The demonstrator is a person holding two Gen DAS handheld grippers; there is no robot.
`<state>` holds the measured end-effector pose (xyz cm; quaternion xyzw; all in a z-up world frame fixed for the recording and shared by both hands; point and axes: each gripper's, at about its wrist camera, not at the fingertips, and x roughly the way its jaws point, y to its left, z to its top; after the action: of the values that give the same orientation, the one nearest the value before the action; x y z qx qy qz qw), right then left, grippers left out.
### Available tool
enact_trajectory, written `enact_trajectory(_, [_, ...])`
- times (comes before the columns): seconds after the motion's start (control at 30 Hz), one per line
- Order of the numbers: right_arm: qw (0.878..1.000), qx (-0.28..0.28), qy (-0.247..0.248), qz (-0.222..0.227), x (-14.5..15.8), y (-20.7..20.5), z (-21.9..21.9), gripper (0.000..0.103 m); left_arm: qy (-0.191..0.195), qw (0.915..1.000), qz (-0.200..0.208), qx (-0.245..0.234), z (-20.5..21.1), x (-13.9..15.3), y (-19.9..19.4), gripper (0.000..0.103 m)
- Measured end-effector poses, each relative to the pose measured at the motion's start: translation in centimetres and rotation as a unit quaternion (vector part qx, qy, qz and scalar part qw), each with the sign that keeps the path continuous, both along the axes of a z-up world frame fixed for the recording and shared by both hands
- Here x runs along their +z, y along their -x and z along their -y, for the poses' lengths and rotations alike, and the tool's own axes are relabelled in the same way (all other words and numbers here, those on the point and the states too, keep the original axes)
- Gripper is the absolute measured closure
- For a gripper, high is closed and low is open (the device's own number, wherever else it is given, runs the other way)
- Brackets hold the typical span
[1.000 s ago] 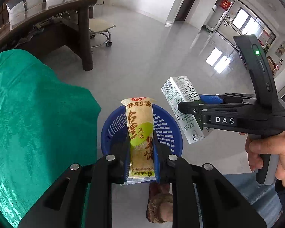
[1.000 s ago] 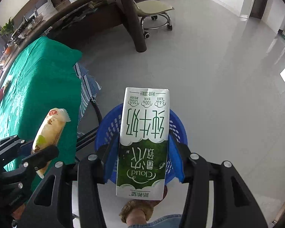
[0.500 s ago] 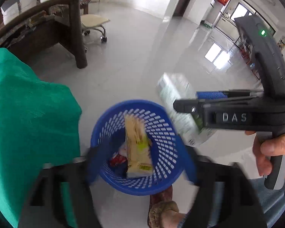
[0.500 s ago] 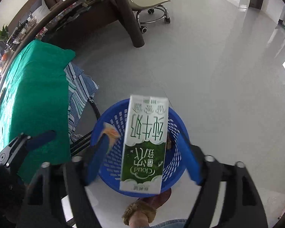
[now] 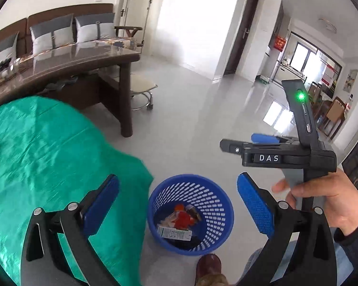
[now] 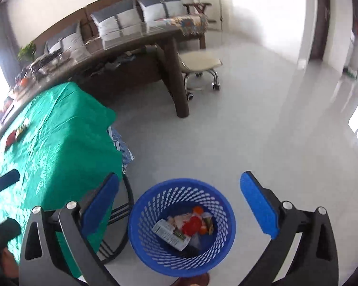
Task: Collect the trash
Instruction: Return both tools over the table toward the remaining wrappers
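Where the grey tiled floor (image 6: 262,124) meets the hanging edge of the green cloth-covered table (image 5: 47,155), a round blue plastic mesh waste basket (image 5: 191,190) stands, and the trash lies in its bottom: a white milk carton (image 6: 170,234) on its side, a red wrapper (image 6: 191,225) just right of it and a few smaller scraps too jumbled to name. Both claws hang above the basket with their jaws opening wide and nothing between them; the left gripper (image 5: 177,207) frames the basket from the table side, the right gripper (image 6: 179,205) from straight over it. Only the left wrist view shows the right gripper from outside, a black tool marked DAS with a green light, held in a bare hand (image 5: 322,200) to the right, and a brown shoe (image 5: 208,270) near the basket's near rim. Only the right wrist view shows small red and white items (image 6: 16,133) far left on the cloth, blurred beyond telling, a striped blue fabric (image 6: 121,145) under the table's edge and a black metal frame (image 6: 121,212) beside the basket. Farther off stand a dark wooden curved table (image 6: 131,52) and a cream rolling stool (image 6: 200,64). Part of the left gripper shows only as dark shapes at the left edge there.
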<state>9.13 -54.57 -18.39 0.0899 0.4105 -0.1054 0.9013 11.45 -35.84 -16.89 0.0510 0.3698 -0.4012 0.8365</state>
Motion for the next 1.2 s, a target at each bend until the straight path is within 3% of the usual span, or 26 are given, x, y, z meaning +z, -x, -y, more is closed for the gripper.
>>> enact_trajectory(0.2, [0.995, 0.090, 0.033, 0.025, 1.7, -2.0, -8.5, 0.005, -0.071, 0.9918, -0.014, 0.105, -9.4, -0.8, -1.2, 0.005])
enact_trajectory(0.37, [0.987, 0.159, -0.023, 0.018, 2.2, -5.8, -17.8, 0.005, -0.115, 0.9722, -0.010, 0.204, -18.4, -0.8, -2.6, 0.005])
enact_trajectory(0.5, [0.979, 0.204, -0.030, -0.001, 1.3, -8.9, -25.3, 0.005, -0.117, 0.9601, -0.020, 0.253, -24.4, -0.7, -3.2, 0.005])
enact_trajectory(0.67, [0.966, 0.258, 0.008, -0.026, -0.8, -11.4, -31.9, 0.005, -0.109, 0.9482, -0.041, 0.296, -30.0, -0.9, -4.4, 0.005])
enact_trajectory(0.77, [0.960, 0.275, 0.023, -0.040, -2.1, -12.3, -33.6, 0.005, -0.106, 0.9497, -0.054, 0.290, -31.1, -0.8, -6.3, 0.005])
enact_trajectory(1.03, [0.959, 0.276, 0.019, -0.052, -2.7, -12.6, -33.5, 0.005, -0.108, 0.9550, -0.008, 0.276, -30.3, 1.7, -16.4, 0.005])
enact_trajectory(1.2, [0.960, 0.276, 0.017, -0.052, -2.9, -12.6, -33.6, 0.005, -0.131, 0.9503, -0.040, 0.280, -29.5, -0.1, -21.7, 0.005])
